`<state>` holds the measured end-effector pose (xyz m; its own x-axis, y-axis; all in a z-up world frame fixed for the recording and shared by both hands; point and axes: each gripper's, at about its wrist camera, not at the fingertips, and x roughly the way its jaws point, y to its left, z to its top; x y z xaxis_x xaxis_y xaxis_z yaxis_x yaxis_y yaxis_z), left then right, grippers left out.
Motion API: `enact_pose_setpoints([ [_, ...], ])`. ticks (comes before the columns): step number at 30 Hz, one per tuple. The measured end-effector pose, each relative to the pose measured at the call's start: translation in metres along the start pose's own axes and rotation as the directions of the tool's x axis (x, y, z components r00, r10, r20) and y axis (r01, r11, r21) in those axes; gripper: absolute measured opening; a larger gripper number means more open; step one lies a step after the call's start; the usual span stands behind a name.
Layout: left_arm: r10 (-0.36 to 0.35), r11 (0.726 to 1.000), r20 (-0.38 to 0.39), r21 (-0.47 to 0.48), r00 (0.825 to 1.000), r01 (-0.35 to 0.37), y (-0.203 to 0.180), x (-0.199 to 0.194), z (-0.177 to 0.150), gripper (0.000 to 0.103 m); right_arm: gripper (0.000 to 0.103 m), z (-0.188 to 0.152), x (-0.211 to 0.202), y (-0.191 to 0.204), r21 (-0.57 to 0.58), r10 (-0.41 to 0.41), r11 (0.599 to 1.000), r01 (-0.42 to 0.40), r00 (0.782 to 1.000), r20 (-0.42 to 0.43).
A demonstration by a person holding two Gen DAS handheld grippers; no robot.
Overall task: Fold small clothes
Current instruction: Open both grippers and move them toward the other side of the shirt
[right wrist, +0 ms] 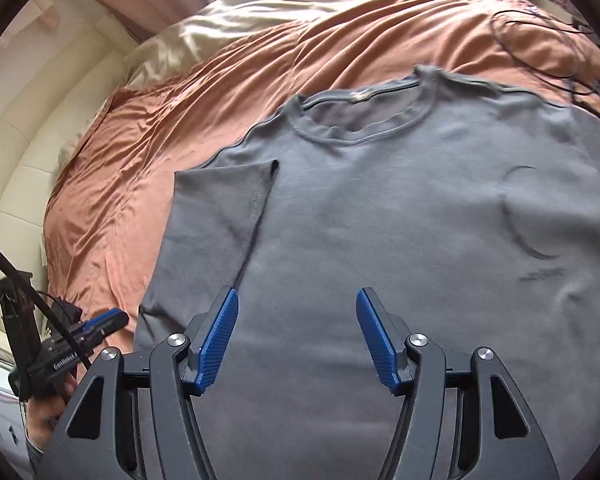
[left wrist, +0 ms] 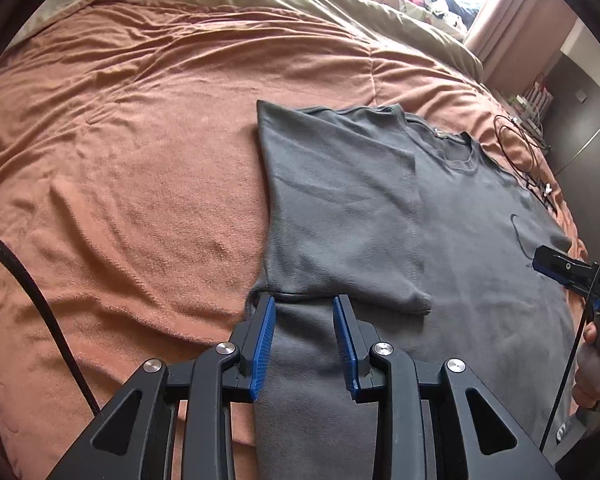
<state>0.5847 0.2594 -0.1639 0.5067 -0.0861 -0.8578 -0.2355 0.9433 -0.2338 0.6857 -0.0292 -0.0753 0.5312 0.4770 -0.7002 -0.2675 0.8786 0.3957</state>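
An orange blanket covers the bed, and a grey T-shirt lies flat on it under both tongs, one sleeve folded inward just ahead of the left tongs. The left tongs hang open, holding nothing; the right tongs gape wider, empty too.

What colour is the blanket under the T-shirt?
Rust orange blanket, plain, seen best in the left wrist view; the T-shirt is grey.
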Motion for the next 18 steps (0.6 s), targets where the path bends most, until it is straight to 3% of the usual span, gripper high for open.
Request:
enact_pose_setpoints([
  [9, -0.047, 0.997, 0.067, 0.062, 0.997, 0.042, -0.063, -0.037, 0.0, 0.066, 0.06, -0.036, -0.101, -0.063, 0.093, 0.002, 0.996, -0.014, 0.992, 0.129],
  [14, -0.068, 0.994, 0.07, 0.088, 0.995, 0.062, -0.1, -0.045, 0.0, 0.066, 0.06, -0.052, -0.135, -0.102, 0.171, 0.007, 0.984, -0.04, 0.982, 0.189],
  [18, -0.073, 0.99, 0.093, 0.124, 0.993, 0.061, -0.132, -0.049, 0.002, 0.073, 0.06, -0.063, -0.156, -0.137, 0.239, 0.019, 0.968, -0.076, 0.973, 0.231],
])
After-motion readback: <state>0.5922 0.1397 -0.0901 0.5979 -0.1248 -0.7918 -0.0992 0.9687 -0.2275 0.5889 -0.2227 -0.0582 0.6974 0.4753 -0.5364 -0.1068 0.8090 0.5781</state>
